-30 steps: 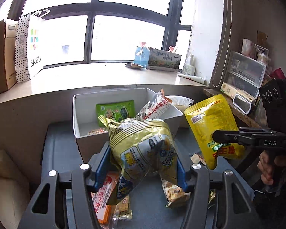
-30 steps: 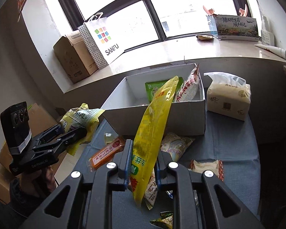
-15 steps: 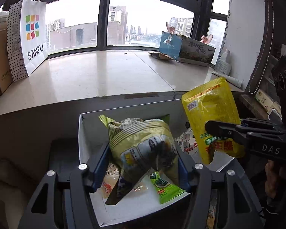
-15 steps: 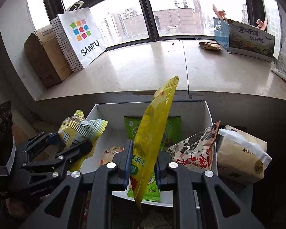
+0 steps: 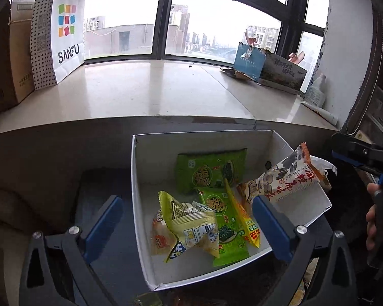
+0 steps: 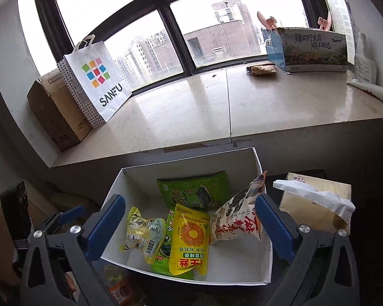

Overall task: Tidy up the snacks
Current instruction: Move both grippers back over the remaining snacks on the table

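Note:
A white cardboard box (image 5: pixel 136 204) (image 6: pixel 264 260) holds the snacks. In it lie a pale yellow puffed bag (image 5: pixel 191 229) (image 6: pixel 143 232), a bright yellow pouch (image 6: pixel 190 239) (image 5: pixel 243 221), two green seaweed packs (image 5: pixel 212 169) (image 6: pixel 194 191), and a white and orange bag (image 5: pixel 291 176) (image 6: pixel 238 223) leaning on the right wall. My left gripper (image 5: pixel 189 221) hangs open and empty over the box. My right gripper (image 6: pixel 190 221) is also open and empty over it; its fingers (image 5: pixel 357 153) show at the right of the left wrist view.
A wide stone windowsill (image 5: pixel 153 91) runs behind the box, with a SANFU paper bag (image 5: pixel 61 30) (image 6: pixel 97 81), a brown carton (image 6: pixel 53 109) and a printed box (image 6: pixel 311 51). A tissue pack (image 6: pixel 316 199) stands right of the box. Loose snacks (image 6: pixel 120 288) lie on the dark table below.
Both grippers opened over the box. The pale yellow bag dropped from the left one and the bright yellow pouch from the right one; both now lie inside.

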